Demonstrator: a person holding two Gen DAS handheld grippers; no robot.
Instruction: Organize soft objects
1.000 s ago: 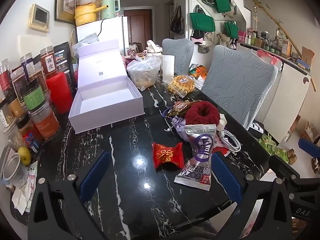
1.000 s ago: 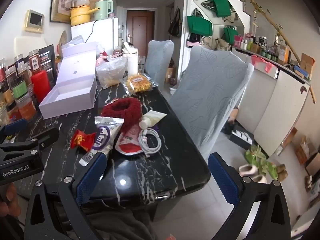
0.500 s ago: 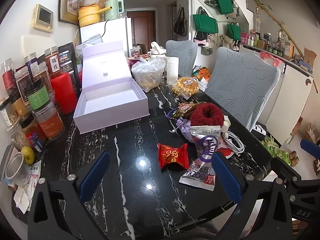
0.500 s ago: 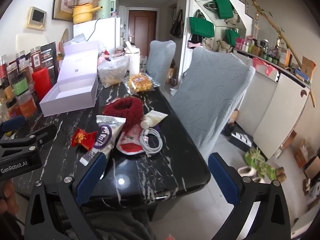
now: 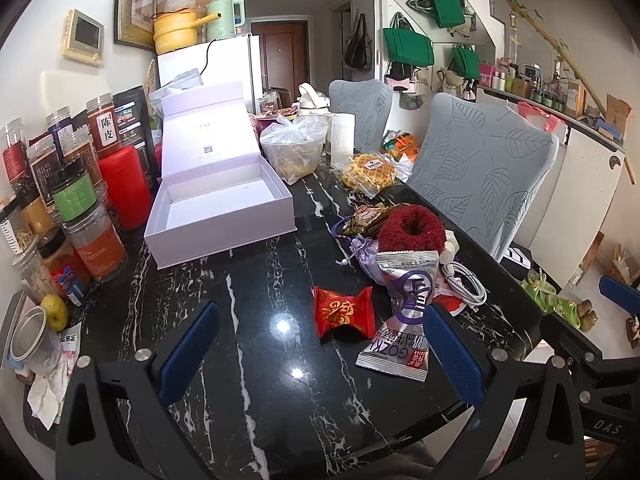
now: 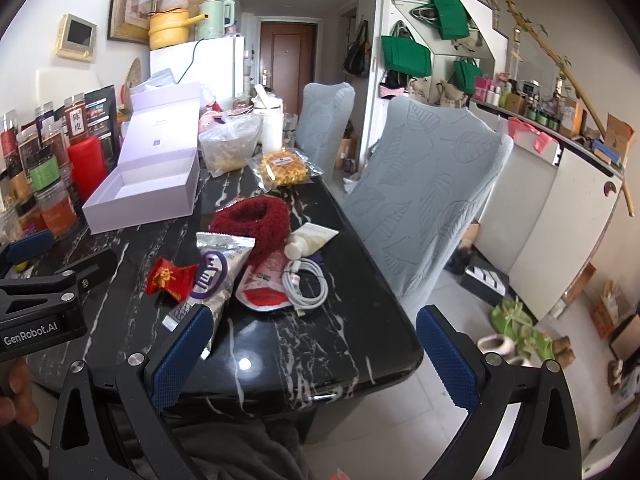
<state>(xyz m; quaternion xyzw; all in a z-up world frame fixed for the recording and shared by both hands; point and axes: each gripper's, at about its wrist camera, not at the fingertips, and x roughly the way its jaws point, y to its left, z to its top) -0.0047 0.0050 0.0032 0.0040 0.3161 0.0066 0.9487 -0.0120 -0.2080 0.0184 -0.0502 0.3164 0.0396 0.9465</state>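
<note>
Left gripper (image 5: 320,344): I see both blue pads spread wide, nothing between them; it hangs above the near edge of the black marble table (image 5: 248,320)
Right gripper (image 6: 312,354): fingers wide apart as well, empty; it sits over the table's near right corner, floor visible past its right pad
Red candy pack (image 5: 344,312): flat on the table at 12 o'clock from the left gripper, just ahead of its pads
Snack bag (image 5: 404,312): silver and purple, touching the candy pack's 3 o'clock side; its near end lies close to the left gripper's right pad
Red knit ring (image 5: 412,232): at 12 o'clock from the snack bag, resting against a small purple pouch (image 5: 366,252)
White cable (image 6: 306,280): coiled at 3 o'clock of the snack bag, beside a red and white pouch (image 6: 264,284)
White box (image 5: 220,196): lid up, inside bare, at 11 o'clock from the left gripper, well apart from the soft items
Jars (image 5: 84,216): crowded along the table edge at 9 o'clock of the box
Waffle bag (image 5: 368,170): far side, at 12 o'clock of the knit ring
</note>
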